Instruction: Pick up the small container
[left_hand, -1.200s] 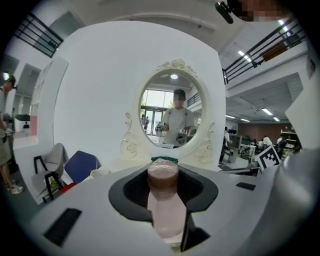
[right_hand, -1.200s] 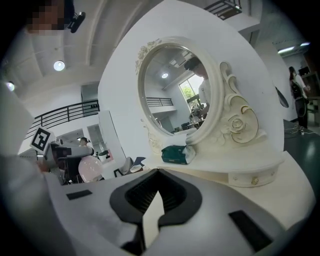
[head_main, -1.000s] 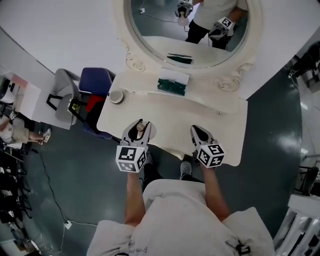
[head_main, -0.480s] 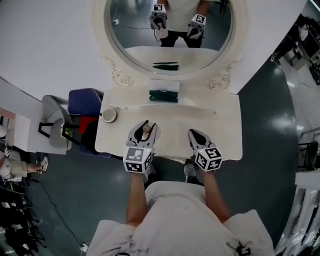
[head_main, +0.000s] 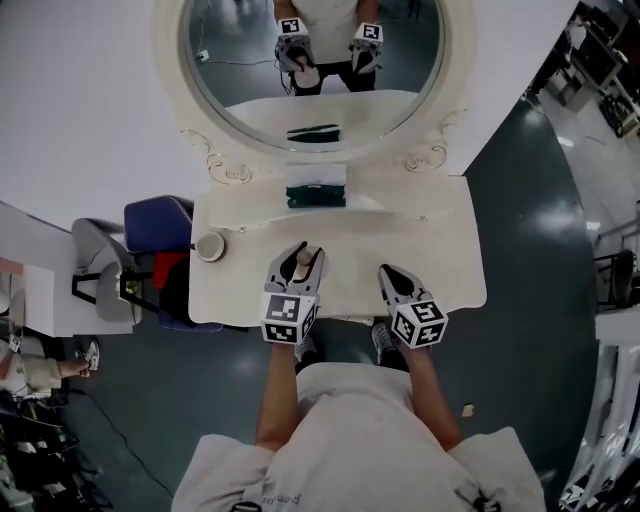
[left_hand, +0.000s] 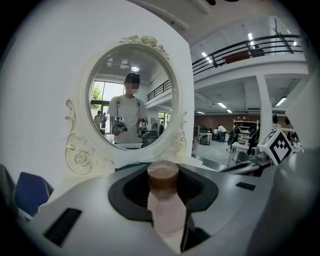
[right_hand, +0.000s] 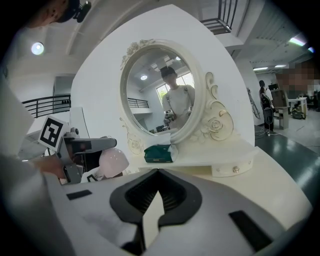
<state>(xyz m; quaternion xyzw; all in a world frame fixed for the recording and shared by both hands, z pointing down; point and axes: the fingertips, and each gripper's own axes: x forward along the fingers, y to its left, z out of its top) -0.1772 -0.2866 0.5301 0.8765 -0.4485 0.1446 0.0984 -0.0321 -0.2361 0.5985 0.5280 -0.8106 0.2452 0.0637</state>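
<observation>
left gripper (head_main: 303, 254) carrying small container (left_hand: 163, 200) shifted right, right gripper (head_main: 388, 272) closed, empty

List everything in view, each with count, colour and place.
table: one, cream-white, in front of the person
mirror: one, oval with a cream frame, at the table's back
pack: one, green and white, on the shelf under the mirror
jar: one, cream, on the table's left end
blue chair: one, left of the table
grey chair: one, further left
bottle: one, pink with a brown cap, in the left claw
left claw: grey, shut on the bottle, over the table's front
right claw: grey, shut, empty, to its right
</observation>
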